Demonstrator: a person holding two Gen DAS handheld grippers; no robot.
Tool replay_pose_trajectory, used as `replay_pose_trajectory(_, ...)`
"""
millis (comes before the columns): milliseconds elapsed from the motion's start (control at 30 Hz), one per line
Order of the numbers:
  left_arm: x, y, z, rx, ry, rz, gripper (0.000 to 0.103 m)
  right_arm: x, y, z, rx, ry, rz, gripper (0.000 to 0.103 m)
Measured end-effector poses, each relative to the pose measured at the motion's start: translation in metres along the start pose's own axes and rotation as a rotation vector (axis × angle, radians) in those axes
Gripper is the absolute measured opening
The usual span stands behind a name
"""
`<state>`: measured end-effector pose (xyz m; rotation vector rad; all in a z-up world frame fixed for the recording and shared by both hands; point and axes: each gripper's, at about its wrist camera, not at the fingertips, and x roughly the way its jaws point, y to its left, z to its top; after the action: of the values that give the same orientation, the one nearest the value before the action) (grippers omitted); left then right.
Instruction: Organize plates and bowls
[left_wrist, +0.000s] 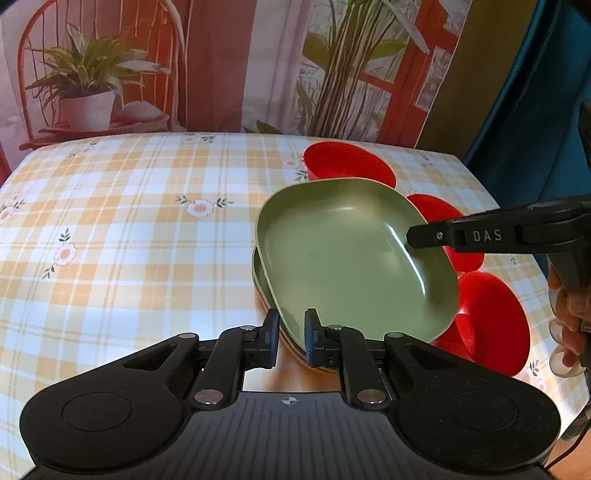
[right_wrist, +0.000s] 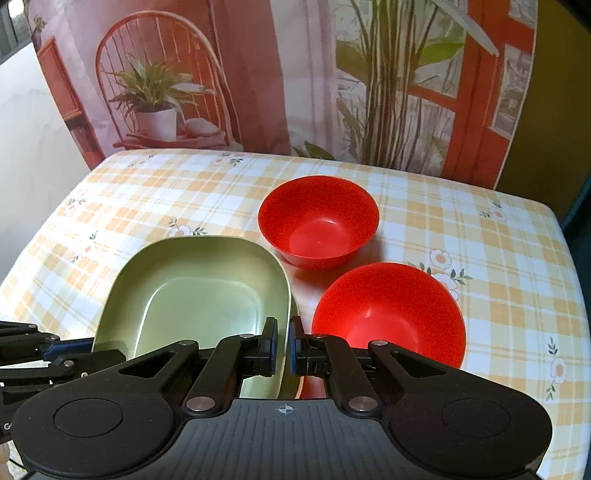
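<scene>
Green plate (left_wrist: 347, 254) tilted, resting on second plate (left_wrist: 264, 291) below; three red bowls (right_wrist: 319, 221) on table (left_wrist: 129, 221) at right. Left tool (left_wrist: 291, 334) narrowed on near rim; right tool (right_wrist: 282, 345) clamped on right rim. Advice: lower level, align edges, release both together.

Tilted green plate (left_wrist: 354, 254) atop another, beside 3 red bowls (right_wrist: 318, 221).
</scene>
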<state>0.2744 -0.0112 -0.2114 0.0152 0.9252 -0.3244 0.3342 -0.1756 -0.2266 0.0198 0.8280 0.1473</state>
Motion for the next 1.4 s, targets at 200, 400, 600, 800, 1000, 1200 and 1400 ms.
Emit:
replay_pose_trajectory(200,0.004,-0.001,-0.002,0.008,0.008,-0.006,0.016,0.008,0.001,0.001,-0.025,0.006,-0.022,0.006)
replay_pose_trajectory(400,0.007,0.000,-0.004,0.001,0.022,-0.009,0.017,0.013,0.005,0.002,-0.052,0.013,-0.035,0.006)
replay_pose_trajectory(600,0.010,0.000,-0.004,0.000,0.029,-0.017,0.017,0.016,0.006,0.002,-0.065,0.020,-0.052,0.006)
replay_pose_trajectory(800,0.012,0.001,-0.005,-0.002,0.030,-0.021,0.017,0.021,0.007,0.000,-0.084,0.028,-0.066,0.006)
replay_pose_trajectory(1000,0.013,0.001,-0.004,-0.005,0.028,-0.020,0.017,0.023,0.009,-0.002,-0.107,0.028,-0.073,0.009)
replay_pose_trajectory(1200,0.008,0.002,-0.003,-0.011,0.005,-0.008,0.033,0.022,0.010,-0.003,-0.114,0.018,-0.062,0.016)
replay_pose_trajectory(1400,-0.002,0.002,0.004,0.000,-0.034,0.018,0.036,0.007,0.009,0.001,-0.098,-0.040,-0.045,0.016)
